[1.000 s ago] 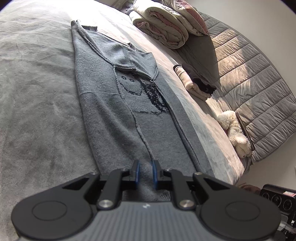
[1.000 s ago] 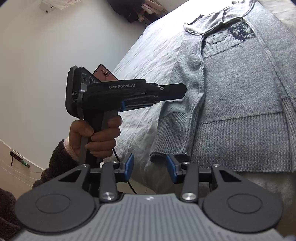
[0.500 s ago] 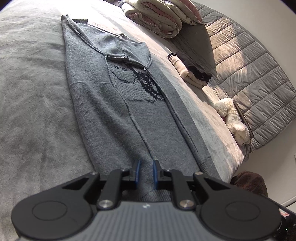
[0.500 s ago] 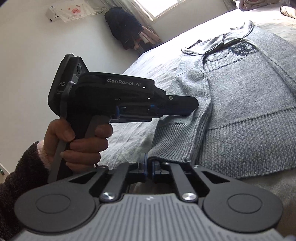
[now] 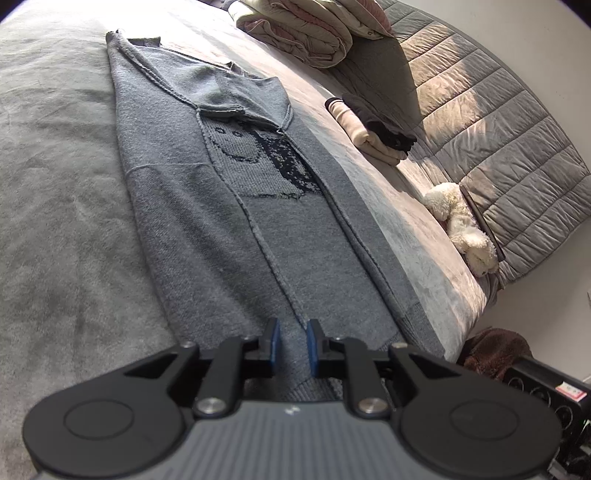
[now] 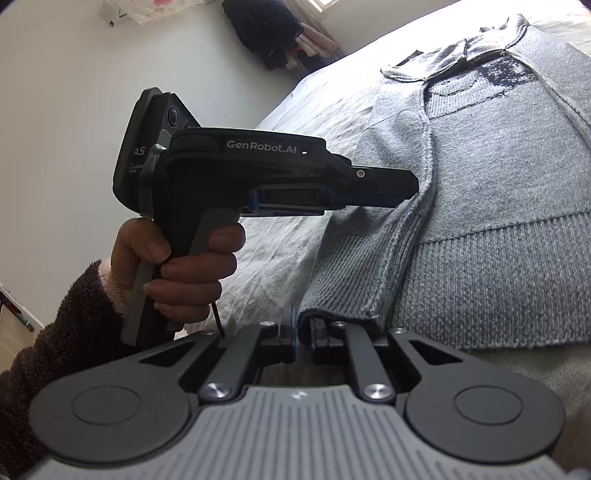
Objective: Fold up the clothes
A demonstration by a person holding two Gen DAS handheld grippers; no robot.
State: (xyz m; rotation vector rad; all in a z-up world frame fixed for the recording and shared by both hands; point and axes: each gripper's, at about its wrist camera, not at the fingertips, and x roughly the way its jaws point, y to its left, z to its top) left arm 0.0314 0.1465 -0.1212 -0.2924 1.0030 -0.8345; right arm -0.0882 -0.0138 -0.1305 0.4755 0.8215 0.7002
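Note:
A grey knitted sweater [image 5: 236, 206] with a dark face pattern lies flat on the bed, sleeves folded in over the body. My left gripper [image 5: 291, 341] is shut on its ribbed hem, cloth pinched between the blue pads. In the right wrist view the sweater [image 6: 487, 206] fills the right half. My right gripper [image 6: 303, 334] is shut on the hem's near left corner. The left gripper's body [image 6: 258, 177], held in a hand, hovers over the hem to the left.
The grey bed cover [image 5: 62, 206] spreads left of the sweater. Folded clothes [image 5: 373, 129], a rolled duvet [image 5: 310, 29], a white plush toy [image 5: 465, 229] and a quilted headboard [image 5: 498, 129] lie to the right. The bed's edge [image 6: 280, 251] drops beside the hem.
My right gripper closed from open onto the hem corner. My left gripper stayed shut on the hem and shifted slightly over it.

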